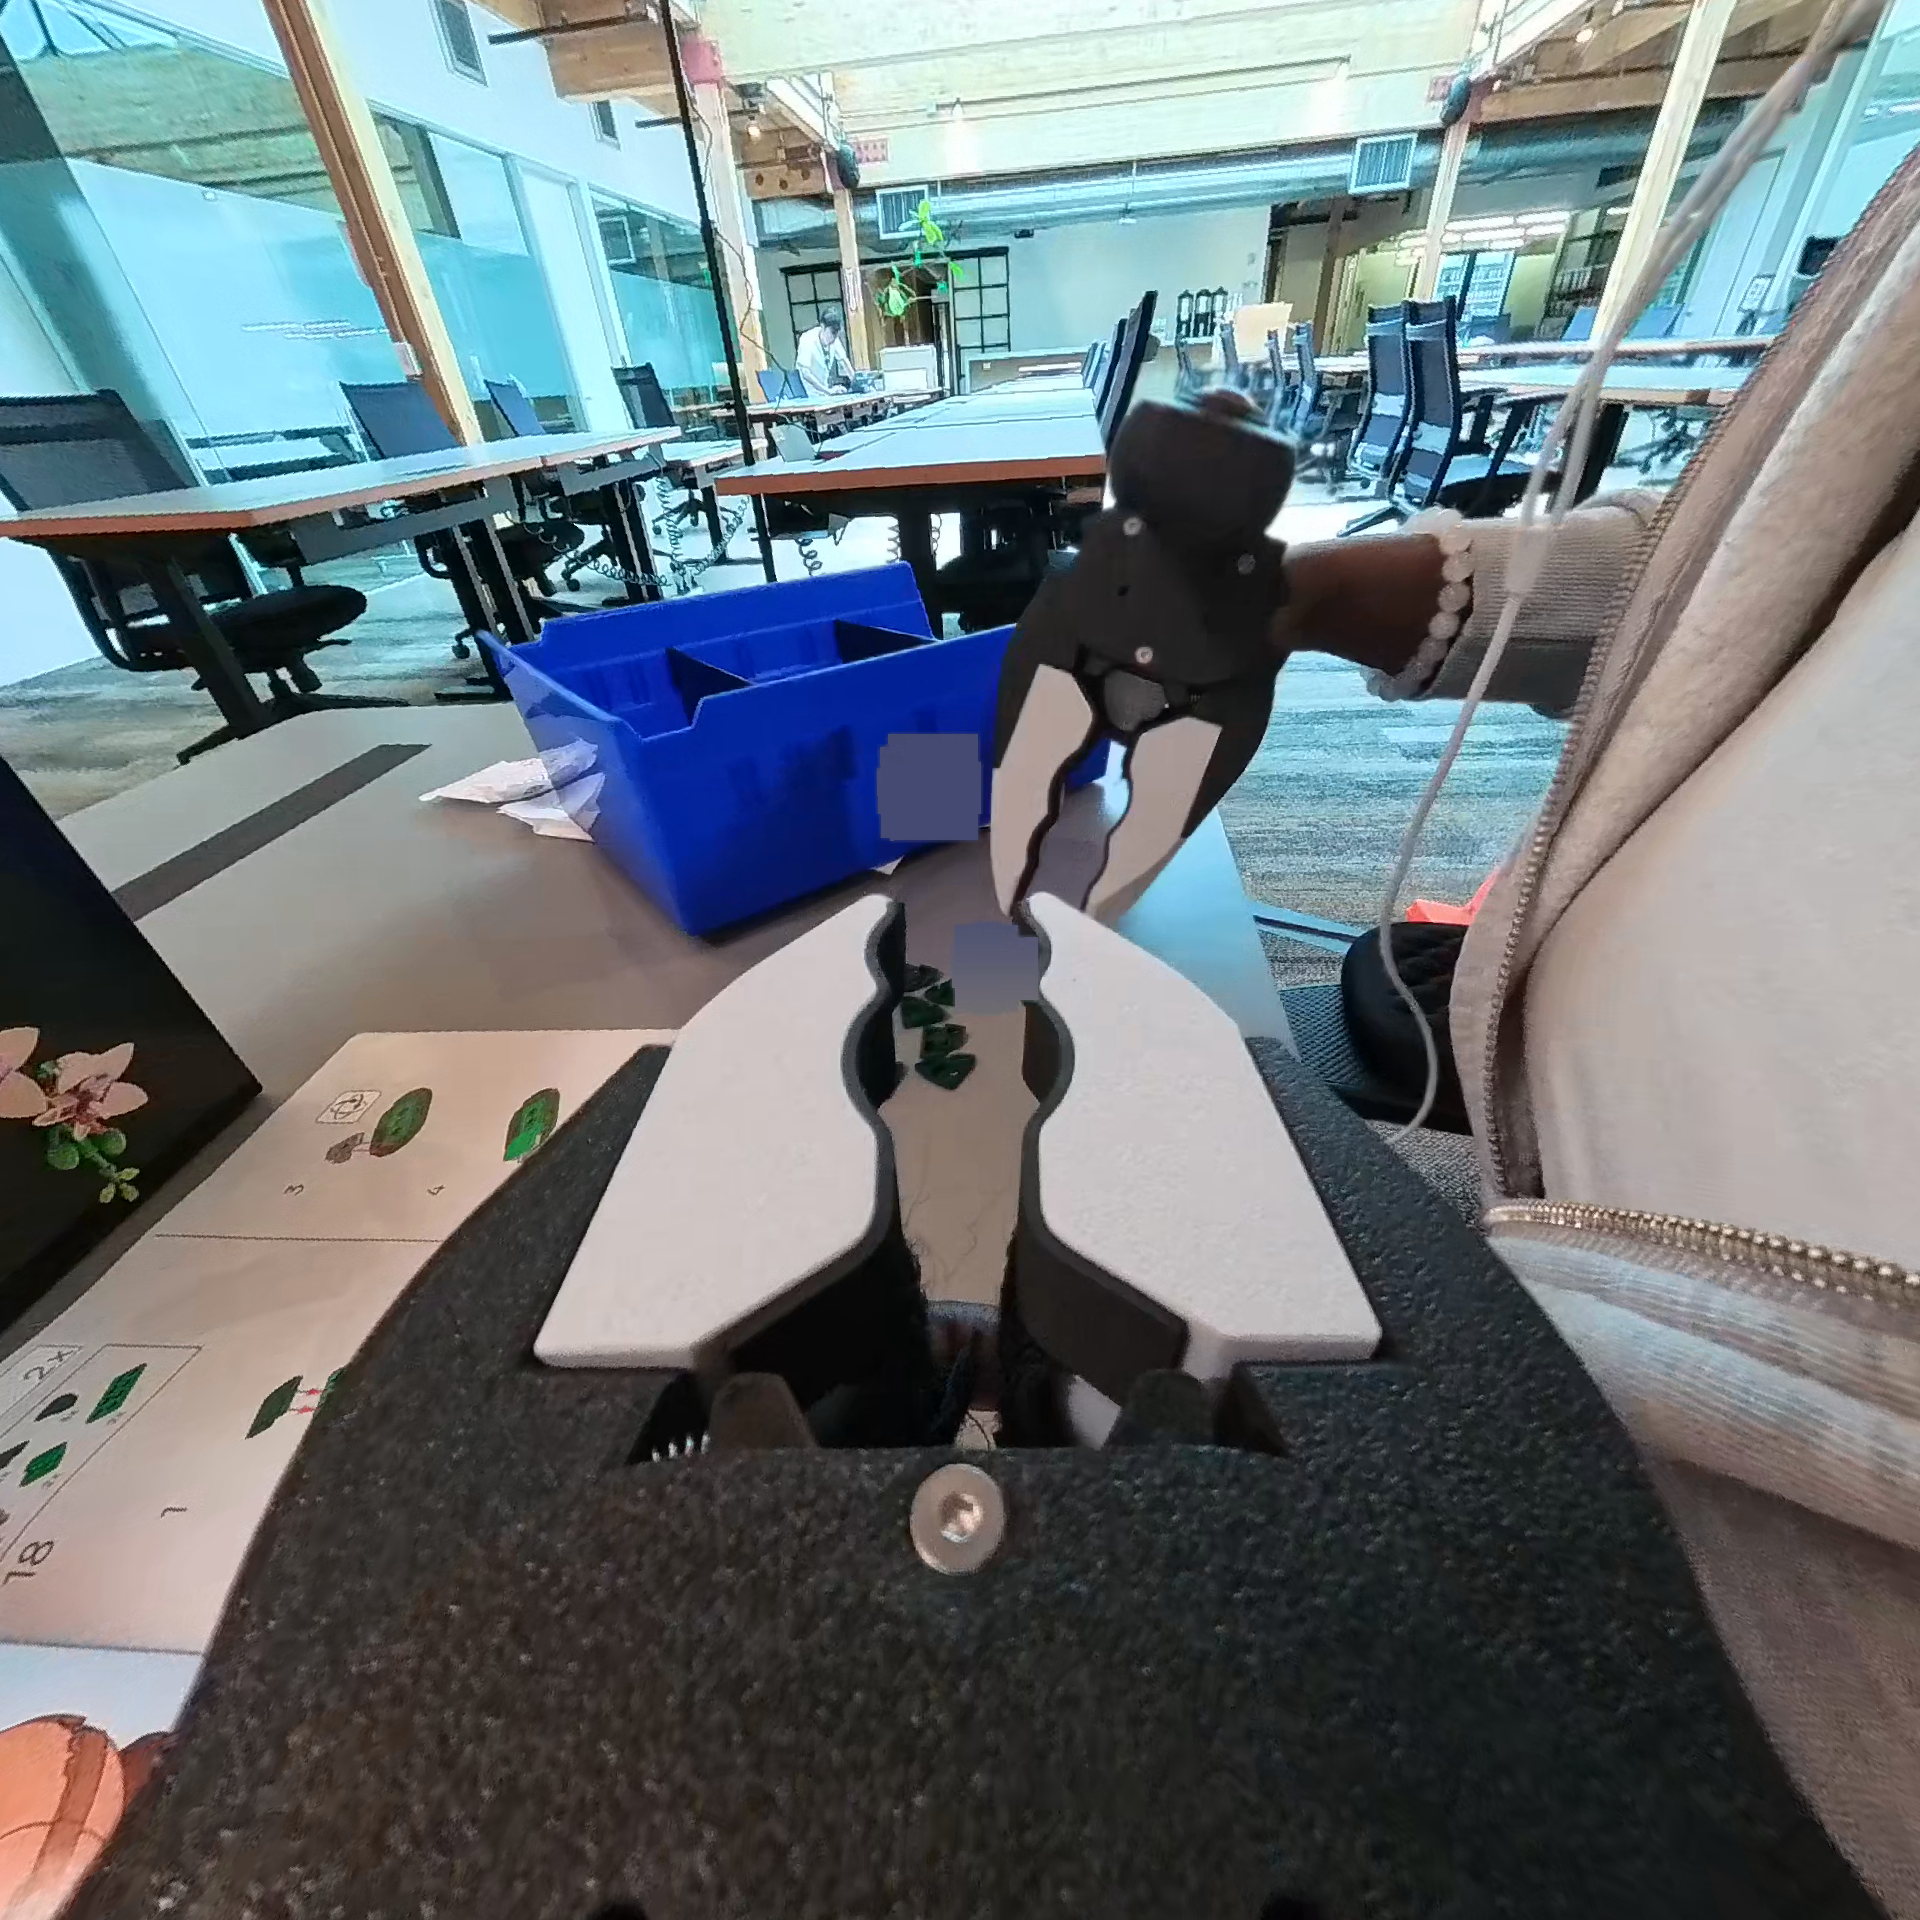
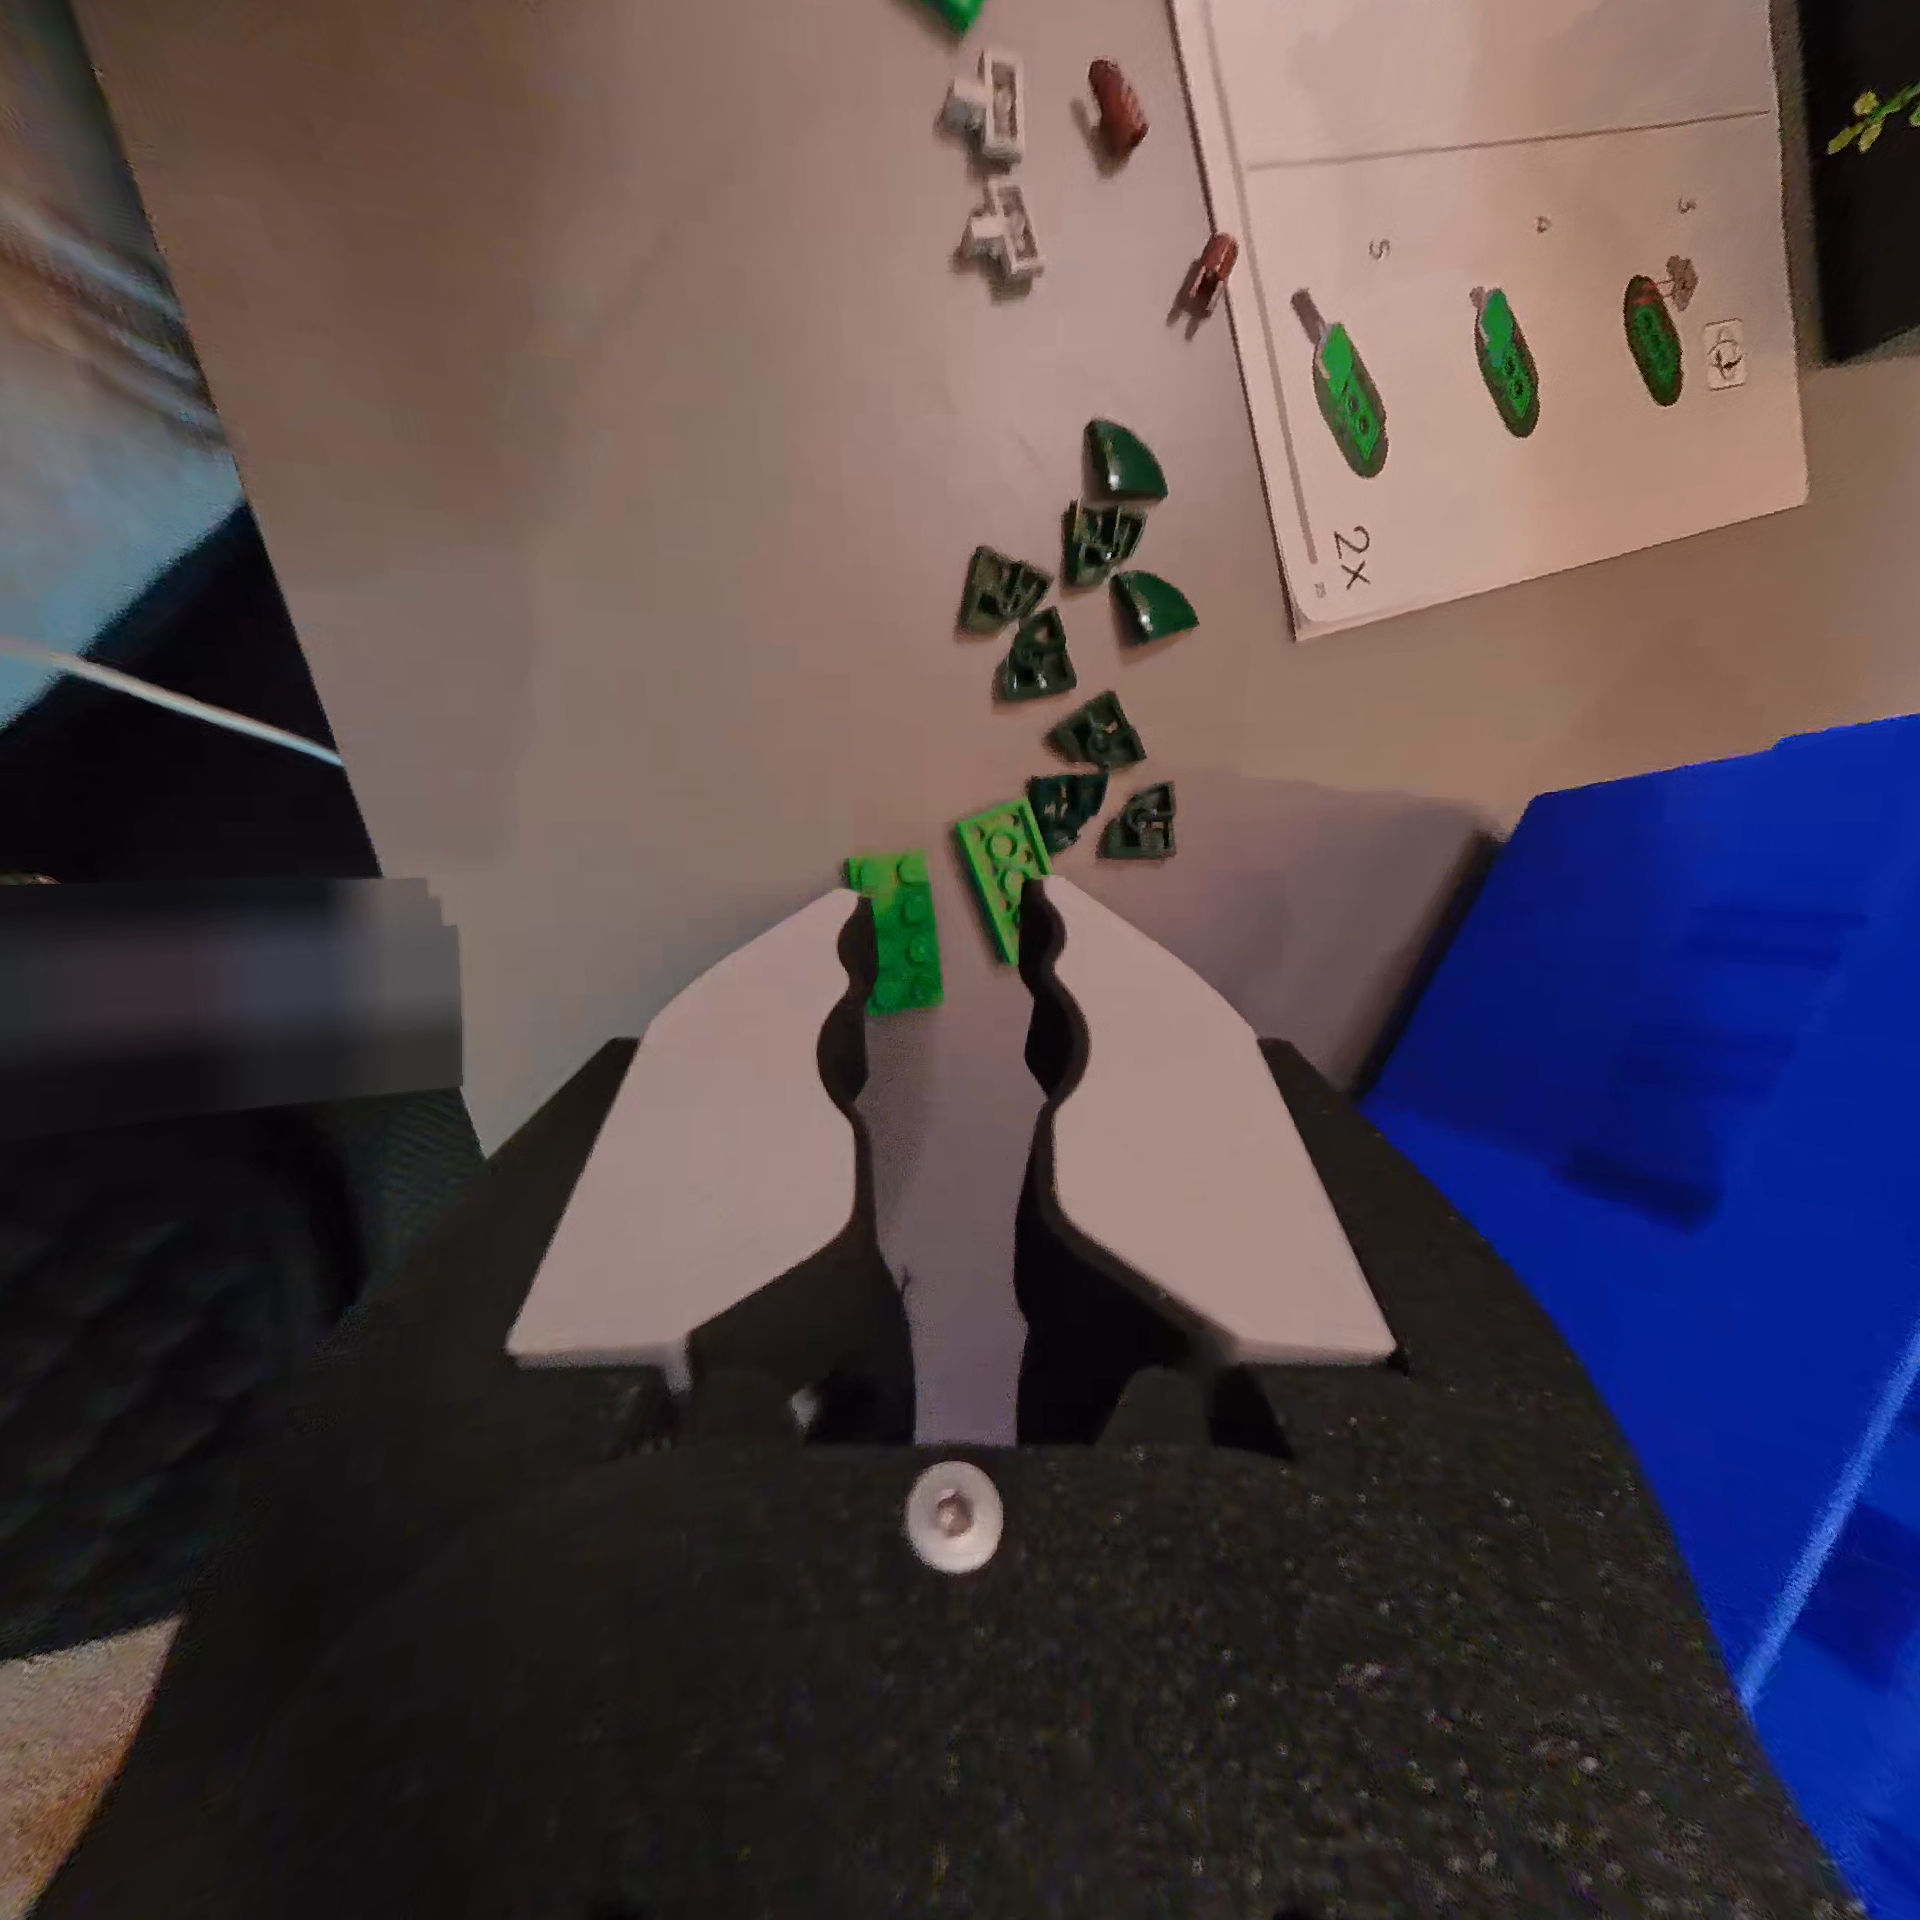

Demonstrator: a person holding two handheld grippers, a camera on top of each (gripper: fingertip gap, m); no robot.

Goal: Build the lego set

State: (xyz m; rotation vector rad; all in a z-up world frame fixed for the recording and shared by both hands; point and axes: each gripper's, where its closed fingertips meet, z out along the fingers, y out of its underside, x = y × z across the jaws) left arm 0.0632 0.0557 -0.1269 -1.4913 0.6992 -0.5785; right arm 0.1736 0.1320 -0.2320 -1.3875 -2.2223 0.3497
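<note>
Progress: The build looks like it is only at the start. All the pieces I can see lie loose, and none look snapped together.
Still to do: Pick up pieces, match them to the open white instruction booklet [image 2: 1507, 312], and press them together.
Right claw [image 2: 945, 899]: It is open and holds nothing. It points down at the pieces, and its tips sit close over the two bright green flat studded plates [image 2: 904, 935].
Left claw [image 1: 961, 914]: It is open too, with nothing in it. It hangs low over the surface, near the right claw's tips.
Lego pieces: The bright green plates lie side by side on the smooth grey surface [image 2: 623, 520]. Just past them is a bunch of small dark green rounded wedge pieces [image 2: 1091, 644]. Farther off lie little light grey bracket pieces [image 2: 992, 156] and two small brown pieces [image 2: 1117, 99].
Booklet: It lies flat to the right of the pieces in the right wrist view.
Bin: A big blue plastic bin with dividers [image 1: 748, 748] stands close by. Some white crumpled paper scraps [image 1: 530, 790] lie next to it.
Box: A black box with flower pictures [image 1: 83, 1060] sits at the left edge.
Room: It is a big bright office with long desks, black chairs, glass walls and wood beams. A person stands far away at a desk.
</note>
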